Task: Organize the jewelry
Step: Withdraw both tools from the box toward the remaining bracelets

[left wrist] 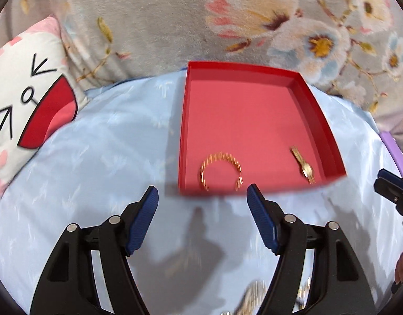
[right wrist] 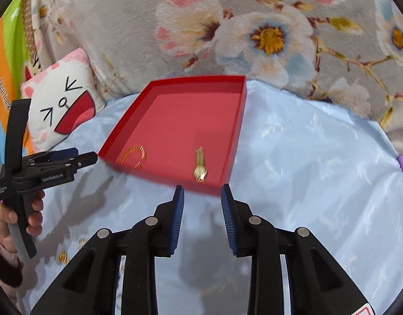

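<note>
A shallow red tray [left wrist: 316, 110] [right wrist: 128, 123] lies on pale blue satin cloth. Inside it, near the front wall, lie a gold bracelet [left wrist: 219, 168] [right wrist: 134, 156] and a small gold watch [left wrist: 305, 168] [right wrist: 200, 169]. My left gripper [left wrist: 202, 195] hovers just in front of the tray, open wide, with nothing between its fingers. My right gripper [right wrist: 202, 194] is also short of the tray's front edge, open by a narrower gap and empty. More gold jewelry [left wrist: 253, 296] [right wrist: 62, 257] lies blurred on the cloth close under the grippers. The left gripper [right wrist: 70, 161] shows from the side in the right wrist view.
A white cushion [left wrist: 25, 99] [right wrist: 59, 107] with a cartoon face leans at the left. A grey floral blanket [left wrist: 280, 21] [right wrist: 253, 31] rises behind the tray. A purple object [left wrist: 392, 152] sits at the right edge. A hand [right wrist: 20, 218] grips the left tool's handle.
</note>
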### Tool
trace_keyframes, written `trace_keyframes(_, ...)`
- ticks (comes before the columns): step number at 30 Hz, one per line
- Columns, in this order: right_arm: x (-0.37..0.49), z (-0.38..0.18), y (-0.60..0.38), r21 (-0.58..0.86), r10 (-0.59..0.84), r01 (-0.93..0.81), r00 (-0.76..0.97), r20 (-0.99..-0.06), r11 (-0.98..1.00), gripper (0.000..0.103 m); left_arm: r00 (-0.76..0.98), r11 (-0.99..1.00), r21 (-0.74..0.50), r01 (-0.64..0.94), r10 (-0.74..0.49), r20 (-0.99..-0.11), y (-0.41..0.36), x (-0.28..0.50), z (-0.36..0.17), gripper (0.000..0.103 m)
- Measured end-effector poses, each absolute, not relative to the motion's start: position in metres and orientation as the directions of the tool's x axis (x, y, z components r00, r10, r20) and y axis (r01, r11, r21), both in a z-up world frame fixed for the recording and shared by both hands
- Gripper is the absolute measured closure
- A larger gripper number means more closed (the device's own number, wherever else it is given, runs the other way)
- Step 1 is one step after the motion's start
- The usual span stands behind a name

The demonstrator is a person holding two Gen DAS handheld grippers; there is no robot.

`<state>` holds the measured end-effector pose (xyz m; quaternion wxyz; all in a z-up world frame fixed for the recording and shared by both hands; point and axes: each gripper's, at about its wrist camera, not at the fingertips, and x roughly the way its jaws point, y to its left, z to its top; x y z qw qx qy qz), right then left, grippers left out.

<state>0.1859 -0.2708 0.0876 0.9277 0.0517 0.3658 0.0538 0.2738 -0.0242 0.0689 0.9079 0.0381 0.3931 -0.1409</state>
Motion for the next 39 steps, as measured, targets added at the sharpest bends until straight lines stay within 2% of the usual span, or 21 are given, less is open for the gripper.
trace_keyframes(7, 0.127, 0.065, -0.25, 0.143, 0.173, -0.101, 0.699, -0.694, 0.985, 0.073, 0.644, 0.954, -0.017, 0.301, -0.217, -0.734, -0.012, 0.209, 0.05, 0.035)
trace_keyframes(10, 0.109, 0.057, -0.236, 0.13, 0.173, -0.114, 0.694, -0.699, 0.985, 0.068, 0.659, 0.956, 0.005, 0.293, -0.198, -0.725, -0.014, 0.185, 0.044, 0.035)
trace_keyframes(13, 0.096, 0.051, -0.225, 0.127, 0.182, -0.13, 0.689, -0.702, 0.983, 0.068, 0.636, 0.953, -0.026, 0.301, -0.221, -0.739, -0.014, 0.172, 0.037, 0.035)
trace_keyframes(18, 0.083, 0.04, -0.215, 0.145, 0.202, -0.141, 0.674, -0.711, 0.979, 0.066, 0.655, 0.964, 0.004, 0.267, -0.178, -0.735, -0.014, 0.154, 0.026, 0.035)
trace_keyframes(24, 0.078, 0.027, -0.213, 0.168, 0.218, -0.139, 0.651, -0.727, 0.976, 0.066, 0.646, 0.973, -0.026, 0.229, -0.171, -0.744, -0.001, 0.146, 0.013, 0.034)
trace_keyframes(34, 0.074, 0.02, -0.201, 0.168, 0.243, -0.178, 0.631, -0.737, 0.97, 0.067, 0.617, 0.965, -0.081, 0.25, -0.223, -0.755, 0.021, 0.126, 0.001, 0.034)
trace_keyframes(39, 0.073, 0.02, -0.196, 0.167, 0.249, -0.188, 0.627, -0.738, 0.968, 0.066, 0.605, 0.945, -0.096, 0.312, -0.275, -0.747, 0.009, 0.128, 0.005, 0.034)
